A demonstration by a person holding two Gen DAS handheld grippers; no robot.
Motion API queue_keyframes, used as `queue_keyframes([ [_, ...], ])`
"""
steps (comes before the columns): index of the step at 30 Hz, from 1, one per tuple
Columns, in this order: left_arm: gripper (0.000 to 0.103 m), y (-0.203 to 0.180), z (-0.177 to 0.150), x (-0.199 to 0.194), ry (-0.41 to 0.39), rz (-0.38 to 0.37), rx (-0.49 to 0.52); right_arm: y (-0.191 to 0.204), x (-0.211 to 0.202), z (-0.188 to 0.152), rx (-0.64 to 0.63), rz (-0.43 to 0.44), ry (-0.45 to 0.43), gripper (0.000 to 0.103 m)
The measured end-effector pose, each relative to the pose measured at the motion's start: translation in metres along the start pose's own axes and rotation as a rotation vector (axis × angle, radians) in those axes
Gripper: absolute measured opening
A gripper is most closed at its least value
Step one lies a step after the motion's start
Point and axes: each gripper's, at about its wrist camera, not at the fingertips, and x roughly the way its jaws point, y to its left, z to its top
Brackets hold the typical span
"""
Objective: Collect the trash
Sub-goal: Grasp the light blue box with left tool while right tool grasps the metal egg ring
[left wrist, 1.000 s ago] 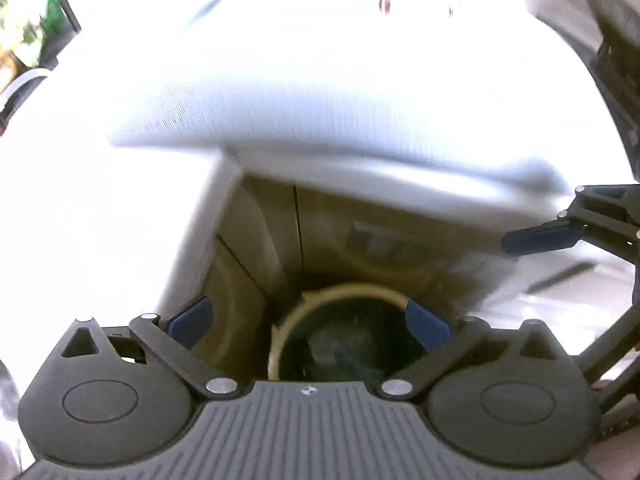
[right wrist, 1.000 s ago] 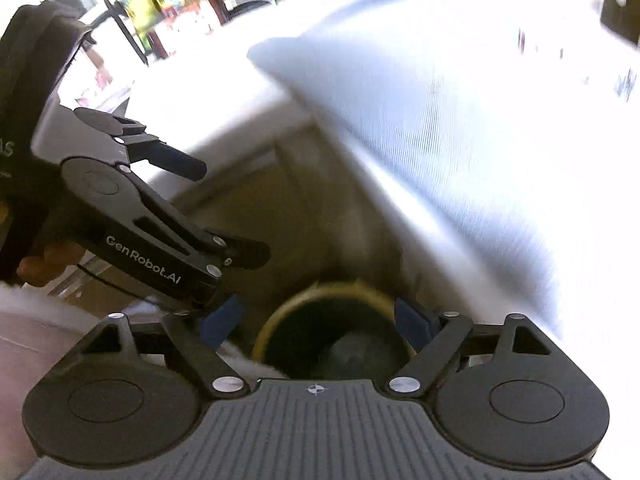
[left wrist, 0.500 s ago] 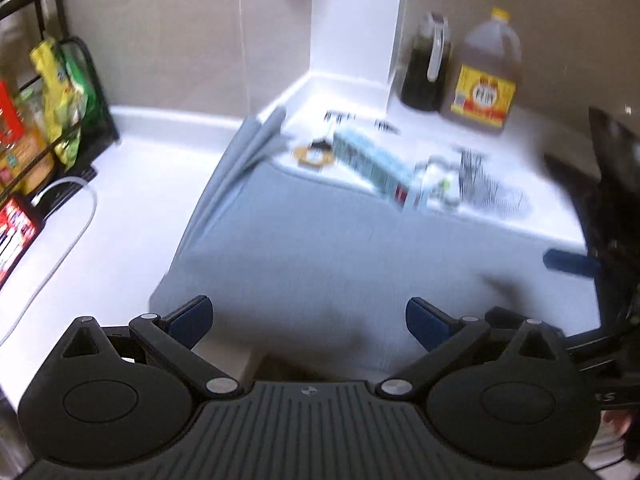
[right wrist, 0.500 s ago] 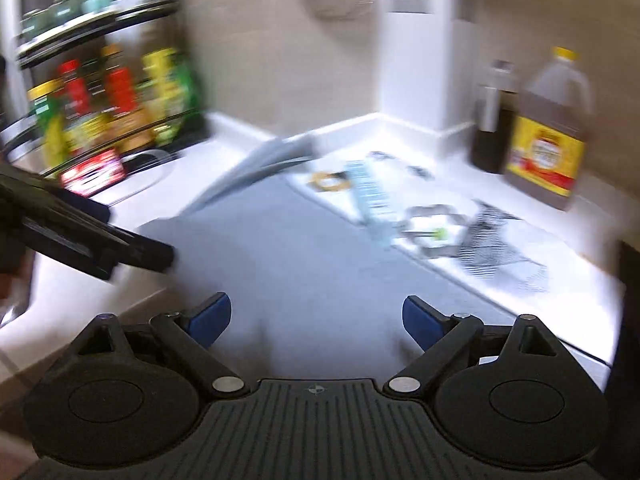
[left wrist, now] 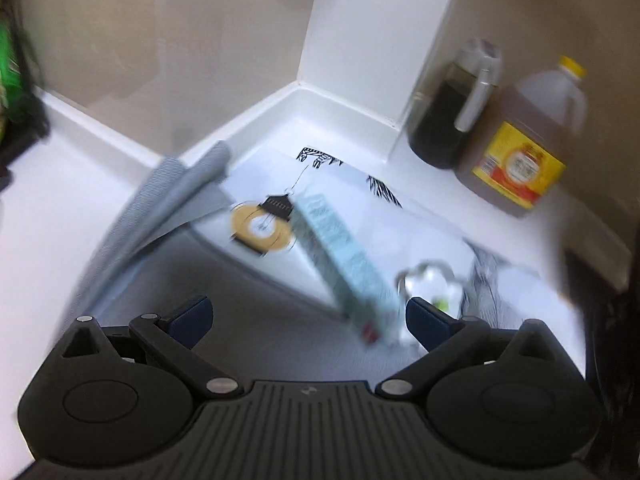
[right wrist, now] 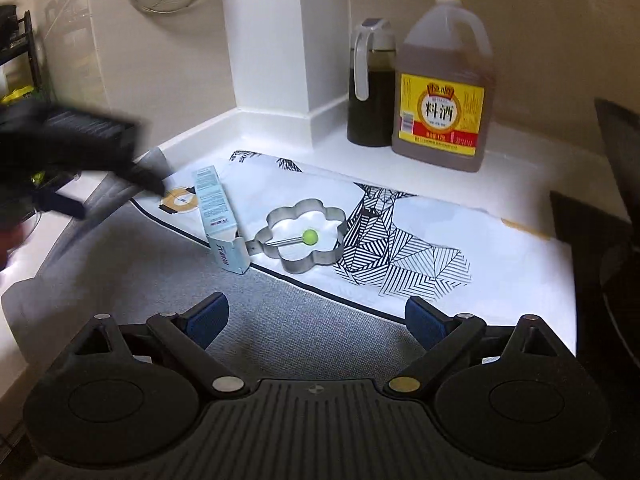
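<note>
White counter [right wrist: 520, 184], pale-blue carton [right wrist: 216, 212] touching flower-shaped metal ring [right wrist: 308, 236], both grippers' jaws spread wide, empty.

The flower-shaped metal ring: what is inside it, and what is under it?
Inside the flower-shaped metal ring lies a thin rod with a green ball. Under it is the patterned white cloth; the counter beneath is covered.

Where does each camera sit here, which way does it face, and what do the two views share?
Left wrist: on the left gripper, looking forward and down at the blurred light-blue box; only its open fingers show.
Right wrist: on the right gripper, fingers open, facing the counter corner; the blurred left gripper shows at left.
Shared: box, flower-shaped metal ring, patterned cloth, yellow-label jug, dark bottle.
</note>
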Motion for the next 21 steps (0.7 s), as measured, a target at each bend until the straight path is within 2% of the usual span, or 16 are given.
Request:
queue_keyframes([
  [4, 0.103, -0.02, 0.023, 0.056, 0.08, 0.002, -0.004, -0.004, 0.008, 0.001, 0.001, -0.015, -0.003, 0.096],
  [8, 0.103, -0.026, 0.028, 0.091, 0.131, 0.076, 0.039, -0.011, 0.017, 0.004, 0.02, -0.013, 0.007, 0.097],
  [12, 0.103, -0.005, 0.017, 0.093, 0.167, 0.131, 0.101, -0.012, 0.029, 0.004, 0.009, -0.003, 0.025, 0.098],
  [17, 0.103, 0.029, 0.004, 0.075, 0.157, 0.154, 0.19, 0.0, 0.061, 0.009, -0.025, 0.013, 0.061, 0.099],
  [21, 0.103, 0.031, 0.009, 0.077, 0.181, 0.108, 0.205, 0.015, 0.093, 0.02, -0.059, 0.003, 0.078, 0.103],
])
